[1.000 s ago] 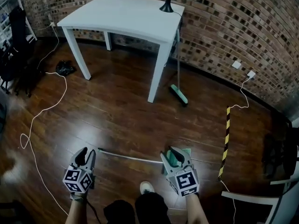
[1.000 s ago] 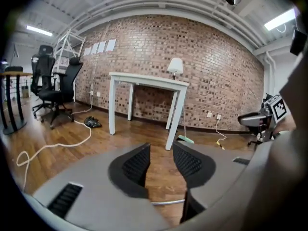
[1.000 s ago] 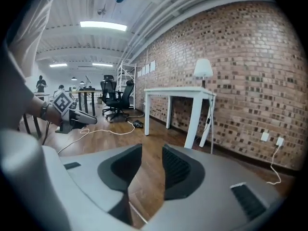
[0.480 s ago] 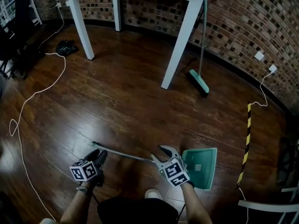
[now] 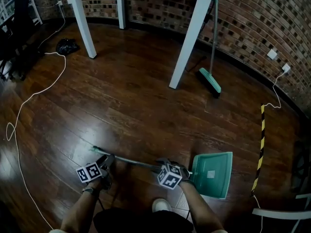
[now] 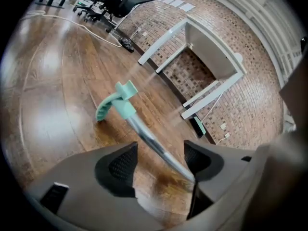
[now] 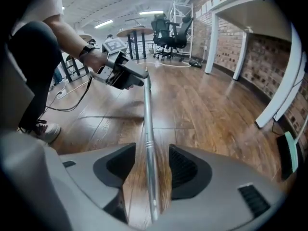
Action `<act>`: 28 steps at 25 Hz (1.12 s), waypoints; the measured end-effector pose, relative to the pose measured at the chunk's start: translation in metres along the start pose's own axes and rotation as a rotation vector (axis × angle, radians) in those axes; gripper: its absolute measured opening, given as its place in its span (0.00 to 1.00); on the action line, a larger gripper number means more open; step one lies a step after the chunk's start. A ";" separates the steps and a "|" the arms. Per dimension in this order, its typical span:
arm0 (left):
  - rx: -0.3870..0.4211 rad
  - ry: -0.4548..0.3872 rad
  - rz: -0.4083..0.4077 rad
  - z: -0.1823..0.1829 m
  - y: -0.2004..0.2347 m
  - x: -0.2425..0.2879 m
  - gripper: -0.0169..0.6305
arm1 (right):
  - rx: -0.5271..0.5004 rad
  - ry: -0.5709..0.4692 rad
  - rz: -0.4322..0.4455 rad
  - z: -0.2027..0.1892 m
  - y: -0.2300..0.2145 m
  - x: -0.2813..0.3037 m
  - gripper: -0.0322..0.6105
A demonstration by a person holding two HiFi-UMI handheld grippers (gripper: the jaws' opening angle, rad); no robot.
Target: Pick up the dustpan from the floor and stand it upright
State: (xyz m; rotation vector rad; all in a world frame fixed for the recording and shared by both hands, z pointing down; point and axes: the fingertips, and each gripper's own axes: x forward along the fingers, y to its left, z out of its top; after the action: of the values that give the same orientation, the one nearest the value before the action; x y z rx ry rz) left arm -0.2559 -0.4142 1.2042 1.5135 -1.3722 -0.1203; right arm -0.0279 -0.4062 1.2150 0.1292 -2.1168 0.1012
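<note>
Dustpan (image 5: 212,174), teal, is lying flat on the wooden floor (image 5: 121,106), close in front of the person's feet, with its long metal handle (image 5: 133,162) stretching away to the left. The handle is being straddled by both tongs. The left tongs (image 5: 108,159) is being held just short of the teal grip (image 5: 95,149) at the handle's far end. Its jaws are standing apart, with the rod (image 6: 144,136) running between them and nearer the right-hand jaw; it is not being pinched. The right tongs (image 5: 164,164) is being held low over the rod near the pan. Its jaws are likewise parted, with the rod (image 7: 147,124) passing down the middle and a gap showing on either side. A white bench (image 5: 189,38) is standing well beyond, with a teal broom (image 5: 210,79) being propped beside its leg.
</note>
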 end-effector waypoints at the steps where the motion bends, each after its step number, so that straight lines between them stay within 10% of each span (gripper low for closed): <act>1: -0.008 -0.013 -0.011 0.003 -0.001 0.004 0.50 | -0.014 0.022 0.002 -0.004 0.000 0.006 0.41; 9: -0.033 -0.070 0.038 0.007 0.004 0.011 0.39 | -0.082 0.157 -0.041 -0.032 -0.002 0.042 0.40; 14: 0.006 -0.078 0.018 0.017 -0.008 0.007 0.30 | -0.153 0.162 -0.100 -0.037 -0.004 0.042 0.13; 22: 0.202 -0.211 -0.125 0.096 -0.107 -0.014 0.26 | -0.055 -0.018 -0.216 0.016 -0.029 -0.007 0.14; 28: 0.504 -0.356 -0.287 0.159 -0.238 -0.051 0.22 | 0.065 -0.218 -0.331 0.067 -0.053 -0.067 0.13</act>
State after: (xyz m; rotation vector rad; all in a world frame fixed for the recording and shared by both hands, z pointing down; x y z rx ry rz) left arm -0.2191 -0.5171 0.9350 2.1919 -1.5263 -0.2451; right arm -0.0431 -0.4636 1.1239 0.5482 -2.2776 -0.0433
